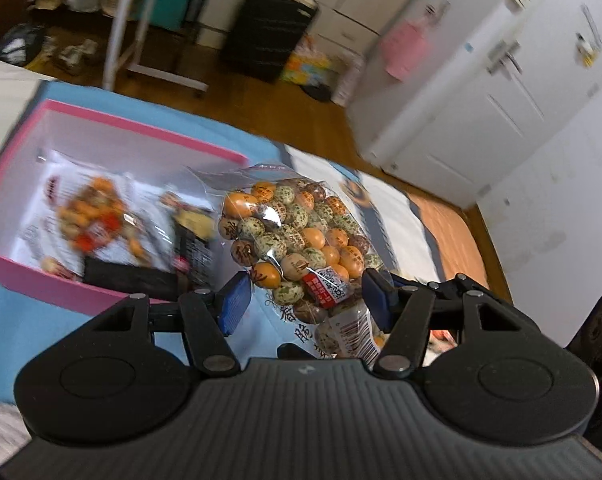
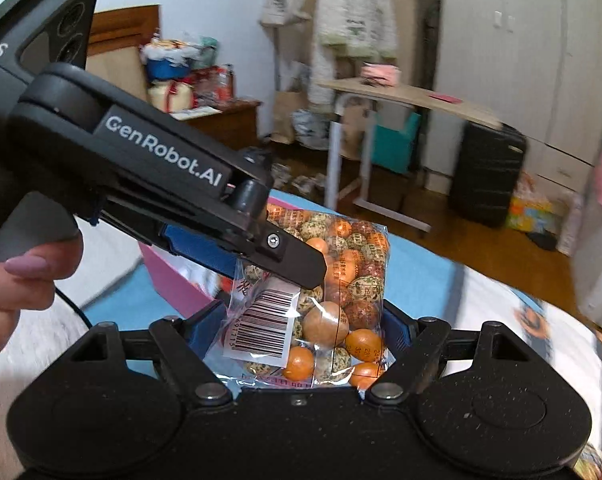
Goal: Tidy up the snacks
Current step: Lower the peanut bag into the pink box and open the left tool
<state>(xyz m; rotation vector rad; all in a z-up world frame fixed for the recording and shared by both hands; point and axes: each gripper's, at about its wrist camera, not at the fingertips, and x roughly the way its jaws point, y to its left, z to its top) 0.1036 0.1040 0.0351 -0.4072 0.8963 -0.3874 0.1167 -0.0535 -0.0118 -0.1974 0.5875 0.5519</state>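
Both tongs, left (image 1: 303, 300) and right (image 2: 301, 328), are clamped on the clear bag of speckled candy eggs (image 2: 341, 280), its long axis pointing ahead toward the pink box (image 1: 141, 136) lying forward-left

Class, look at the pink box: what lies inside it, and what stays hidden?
Inside the pink box lie snack packets, one showing orange pieces, and a dark packet. Blur hides their labels. The clear bag of speckled balls covers the box's near corner, so anything there is unseen.

Place: I'm looking into a home bedroom.
Signs: tall white wardrobe doors (image 1: 513, 80), brown wooden floor (image 2: 493, 248), black hard-shell suitcase (image 2: 487, 172), light-topped white-legged desk (image 2: 401, 94).
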